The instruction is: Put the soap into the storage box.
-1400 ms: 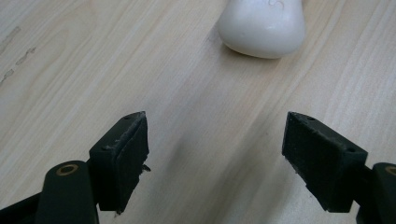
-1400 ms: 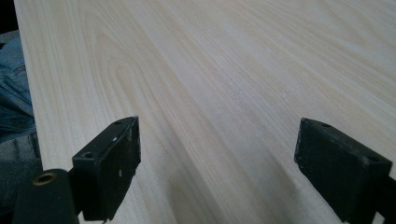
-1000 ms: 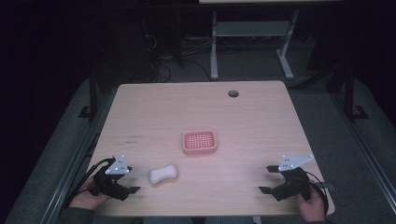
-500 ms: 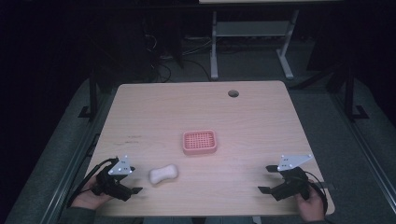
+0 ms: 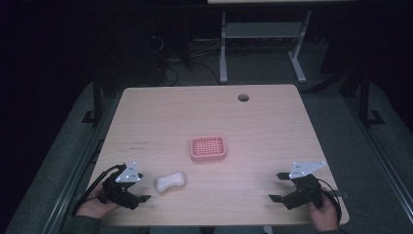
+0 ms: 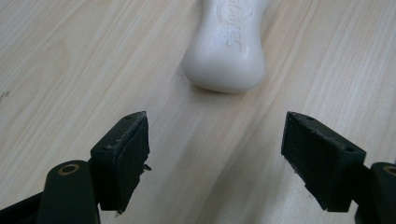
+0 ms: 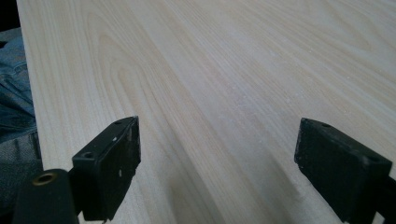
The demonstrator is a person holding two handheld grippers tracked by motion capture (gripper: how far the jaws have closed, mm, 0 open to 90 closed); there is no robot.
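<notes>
On a pale wooden table [image 5: 272, 117], seen from above, a white bar of soap [image 5: 170, 181] lies flat near the front left, just beside the left gripper [image 5: 139, 194], whose jaws stand wide apart and hold nothing. From the left gripper view, the soap [image 6: 227, 46] sits just ahead of the two black jaws, apart from them, its narrow waist and raised lettering pointing away and slightly off the centre line between them. A pink slotted soap dish [image 5: 208, 148] rests near the middle of the table, well apart from the soap. At the front right, the right gripper [image 5: 278, 187] hovers low over bare wood, its jaws also spread wide and holding nothing. The step in hand appears to be reaching for the soap; doing it well probably means sliding the left gripper forward, centring the soap between the jaws, and closing across its narrow waist, gently, since the smooth rounded surface could slip. Count: one soap bar, one soap dish, two grippers, and one round hole [image 5: 243, 97] near the table's far edge.
</notes>
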